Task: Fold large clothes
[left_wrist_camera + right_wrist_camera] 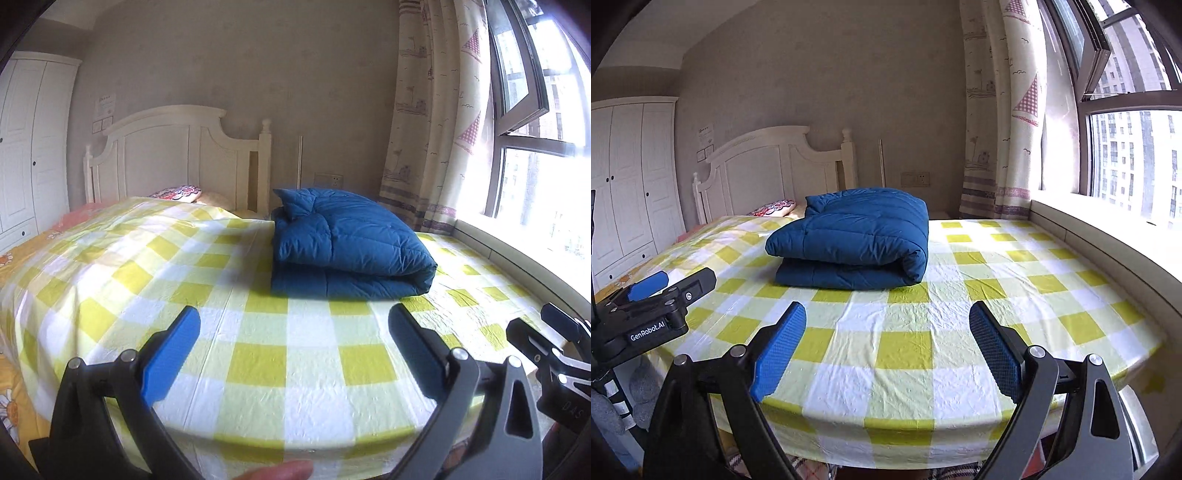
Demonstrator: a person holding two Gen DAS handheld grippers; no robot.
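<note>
A dark blue padded garment [351, 243] [857, 240] lies folded into a thick bundle on the bed's yellow-and-white checked sheet [295, 369] [905, 350], towards the far side. My left gripper [295, 314] hovers open over the near end of the bed, well short of the bundle, with only sheet between its blue pads. My right gripper [887, 308] is open too, nothing between its fingers, at a similar distance from the bundle. Each gripper shows at the edge of the other's view: the left gripper [672, 284] and the right gripper [546, 326]. A fingertip [280, 472] shows at the bottom edge.
A white headboard [177, 155] and a patterned pillow [181, 194] are at the bed's far end. A white wardrobe [29, 147] stands left. Curtains [436, 129], a window and a wide sill [1108, 243] run along the right. An orange flowered cover [11, 266] hangs at the left.
</note>
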